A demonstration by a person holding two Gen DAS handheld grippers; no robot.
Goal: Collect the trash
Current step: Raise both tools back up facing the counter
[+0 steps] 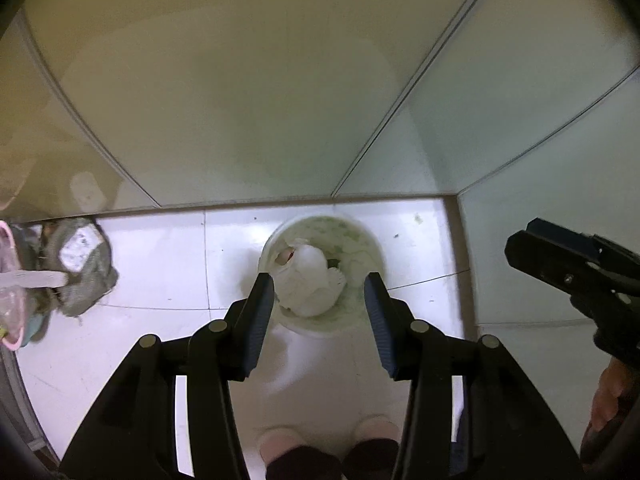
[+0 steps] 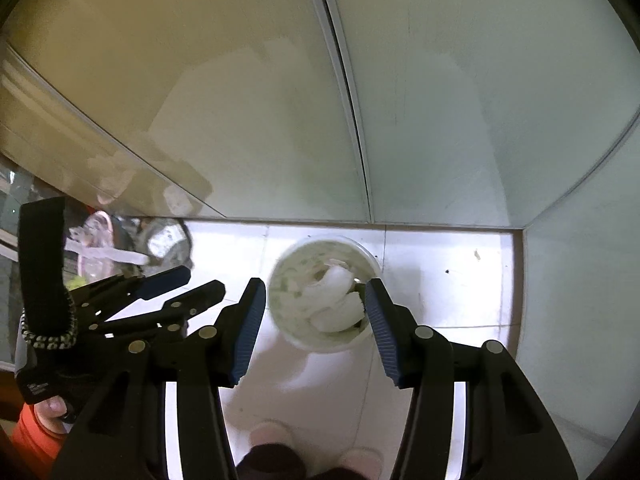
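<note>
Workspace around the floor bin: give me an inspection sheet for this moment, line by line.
Surface: white tiled floor, a few dark specks.
Job's things: round waste bin with green-patterned liner, crumpled white tissue inside.
Clutter: grey-green cloth bundle and pink items at the left wall.
Grippers: left hand-held gripper open above the bin; right hand-held gripper open, also over the bin; neither holds anything.
Cables: nothing seen.
Surroundings: pale glossy wall panels forming a corner; the person's pink slippers below.
</note>
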